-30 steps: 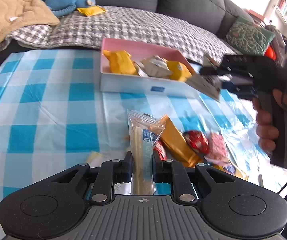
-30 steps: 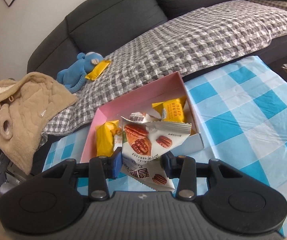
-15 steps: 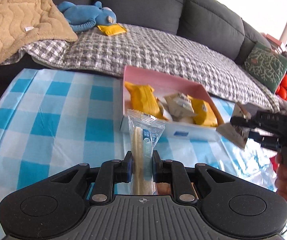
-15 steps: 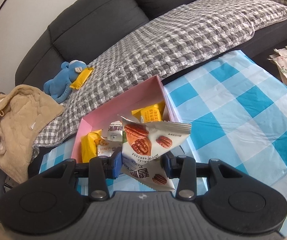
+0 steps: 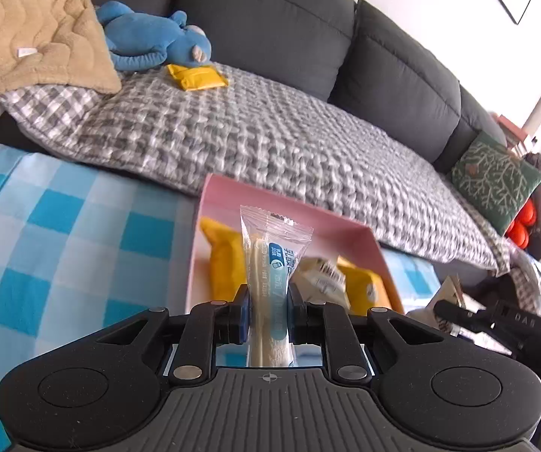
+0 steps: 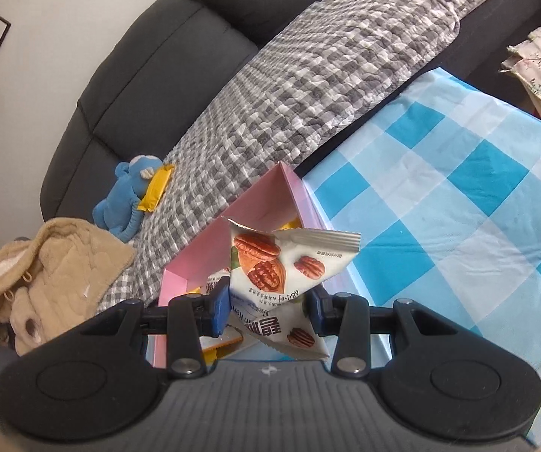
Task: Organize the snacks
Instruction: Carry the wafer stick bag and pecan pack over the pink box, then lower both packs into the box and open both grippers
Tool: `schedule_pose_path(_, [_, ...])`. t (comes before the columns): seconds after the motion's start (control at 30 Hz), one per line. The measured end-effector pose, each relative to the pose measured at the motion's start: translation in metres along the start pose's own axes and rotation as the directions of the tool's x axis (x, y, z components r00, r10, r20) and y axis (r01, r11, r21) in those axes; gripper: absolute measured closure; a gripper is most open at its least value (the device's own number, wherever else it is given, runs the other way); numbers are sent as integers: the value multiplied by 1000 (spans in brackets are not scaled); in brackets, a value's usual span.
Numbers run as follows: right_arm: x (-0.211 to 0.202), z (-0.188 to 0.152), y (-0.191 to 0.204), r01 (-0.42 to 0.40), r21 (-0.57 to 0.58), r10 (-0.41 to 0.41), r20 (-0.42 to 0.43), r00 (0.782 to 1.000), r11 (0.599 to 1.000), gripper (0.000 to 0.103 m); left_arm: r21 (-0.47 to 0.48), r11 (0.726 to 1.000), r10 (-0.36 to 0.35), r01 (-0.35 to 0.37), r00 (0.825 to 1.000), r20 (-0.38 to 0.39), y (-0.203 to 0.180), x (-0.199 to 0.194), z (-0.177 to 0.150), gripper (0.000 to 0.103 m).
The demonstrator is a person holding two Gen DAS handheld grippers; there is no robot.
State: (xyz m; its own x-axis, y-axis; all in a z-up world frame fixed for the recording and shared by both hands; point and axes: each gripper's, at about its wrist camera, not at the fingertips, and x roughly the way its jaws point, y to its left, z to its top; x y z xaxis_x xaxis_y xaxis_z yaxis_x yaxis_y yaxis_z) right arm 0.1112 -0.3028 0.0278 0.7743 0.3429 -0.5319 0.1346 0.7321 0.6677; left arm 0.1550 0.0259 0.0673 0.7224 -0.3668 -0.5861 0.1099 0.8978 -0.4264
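Note:
My left gripper (image 5: 268, 310) is shut on a clear stick snack packet (image 5: 272, 263) with a blue label, held upright just in front of the pink box (image 5: 289, 197). The box holds yellow packets (image 5: 225, 260) and a white packet (image 5: 323, 280). My right gripper (image 6: 270, 307) is shut on a white pecan packet (image 6: 285, 260), held above the near side of the pink box (image 6: 255, 203). The right gripper also shows at the lower right of the left wrist view (image 5: 496, 320).
The box sits on a blue-and-white checked tablecloth (image 5: 63, 233) near a dark sofa (image 5: 270, 26) with a grey checked blanket. A blue plush toy (image 5: 150, 41), a yellow packet (image 5: 197, 75) and a beige jacket (image 5: 25, 30) lie on the sofa.
Both grippers have moved closer to the pink box with their packets still held. The loose snacks on the table have dropped out of the left wrist view.

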Motion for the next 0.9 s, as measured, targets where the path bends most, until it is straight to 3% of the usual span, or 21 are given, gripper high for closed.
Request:
schedule_pose_path(0.3, [26, -4, 33, -45, -117, 44, -14, 999, 992, 65, 2, 1000, -28, 28, 1000, 4, -16, 41, 12, 87])
schedule_pose_path(0.57, [61, -18, 47, -37, -223, 15, -100, 995, 974, 65, 22, 1000, -19, 20, 1000, -9, -25, 73, 10, 87])
schedule_pose_path(0.9, [83, -26, 49, 10, -298, -48, -119, 992, 954, 65, 45, 998, 36, -35, 999, -21, -22, 105, 2, 86])
